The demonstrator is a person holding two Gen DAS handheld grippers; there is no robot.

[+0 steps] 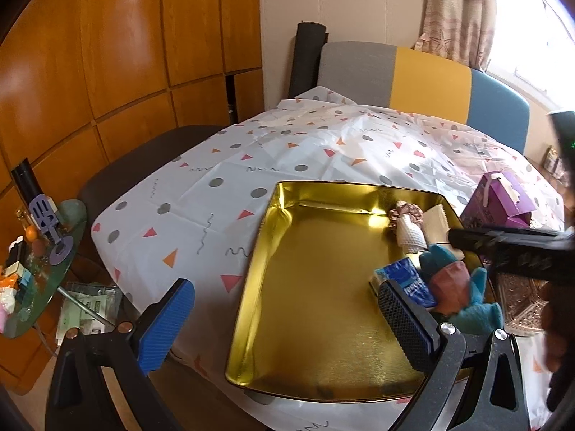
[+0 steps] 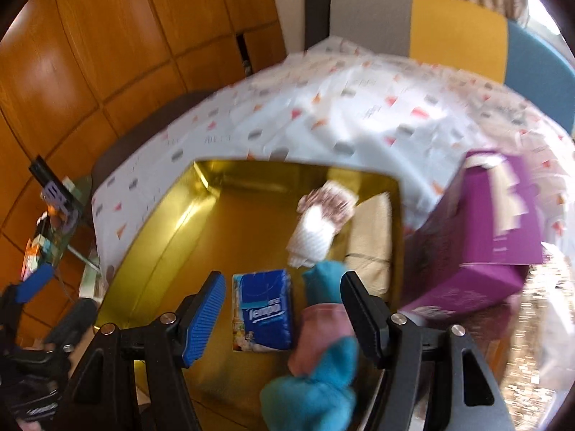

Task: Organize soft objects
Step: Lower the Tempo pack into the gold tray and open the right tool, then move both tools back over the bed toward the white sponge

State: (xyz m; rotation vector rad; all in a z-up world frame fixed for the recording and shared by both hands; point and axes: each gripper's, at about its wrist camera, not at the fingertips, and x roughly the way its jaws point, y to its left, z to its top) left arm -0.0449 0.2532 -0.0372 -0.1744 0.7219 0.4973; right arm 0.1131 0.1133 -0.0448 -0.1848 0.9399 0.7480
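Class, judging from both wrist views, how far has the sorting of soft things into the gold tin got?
Done: scrunchie, white cloth, beige pad, tissue pack and teal plush lie in the gold tin. In hand: nothing; left gripper and right gripper are open. Left: possibly the purple box, outside the tin.

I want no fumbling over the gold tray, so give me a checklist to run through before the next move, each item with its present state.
1. Right gripper jaws wide apart: ok.
2. Nothing held between the right fingers; the blue Tempo tissue pack and the teal and pink plush toy lie below them: ok.
3. Left gripper open, holding nothing: ok.
4. Soft items inside the shiny gold metal tray, namely the tissue pack, plush toy, white waffle cloth, scrunchie and beige cloth: ok.
5. Purple cardboard box touching the tray's right side: cannot tell.
6. Right view sharp enough to aim: not ok, blurred.
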